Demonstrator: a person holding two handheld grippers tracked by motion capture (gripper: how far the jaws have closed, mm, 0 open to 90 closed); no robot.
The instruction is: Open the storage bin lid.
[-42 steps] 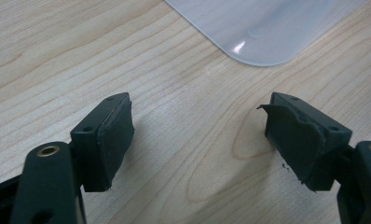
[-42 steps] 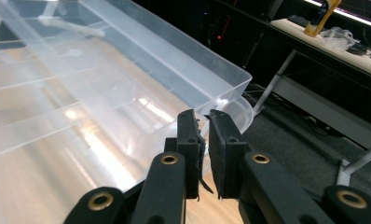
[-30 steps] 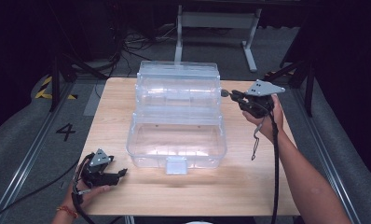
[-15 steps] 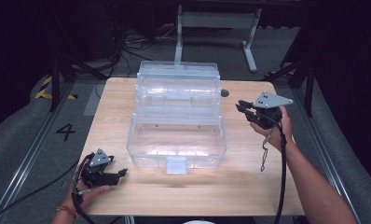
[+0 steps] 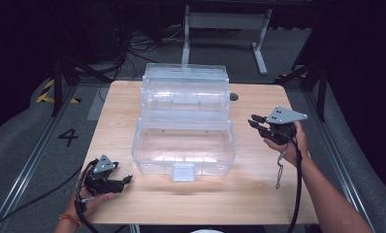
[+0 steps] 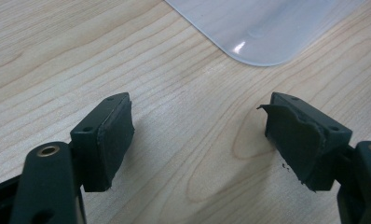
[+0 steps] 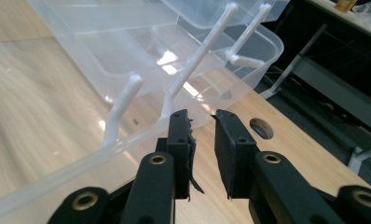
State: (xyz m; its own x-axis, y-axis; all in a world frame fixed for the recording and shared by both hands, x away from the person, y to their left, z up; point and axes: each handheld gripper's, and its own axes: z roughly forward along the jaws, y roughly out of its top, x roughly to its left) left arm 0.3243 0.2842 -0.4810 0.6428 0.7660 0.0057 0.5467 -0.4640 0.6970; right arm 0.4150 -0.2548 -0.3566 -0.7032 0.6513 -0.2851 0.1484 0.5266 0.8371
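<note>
While the clear plastic box point(image 5: 184, 121) stands open at the middle of the wooden table point(image 5: 259, 204), its tiered trays fanned toward the far edge, both grippers stay clear of it. Right gripper point(image 5: 255, 122): held just beside the box's right side, jaws parted by a narrow gap after just opening, nothing between them; the white link arms point(image 7: 197, 56) of the trays lie directly ahead. Left gripper point(image 5: 125, 180): low at the near-left corner, jaws wide apart, empty.

Risk: a slim, smooth link arm may slip from a grip, or a sideways pull may slide the light box.

Count: 1 box, 1 table, 2 grippers.
</note>
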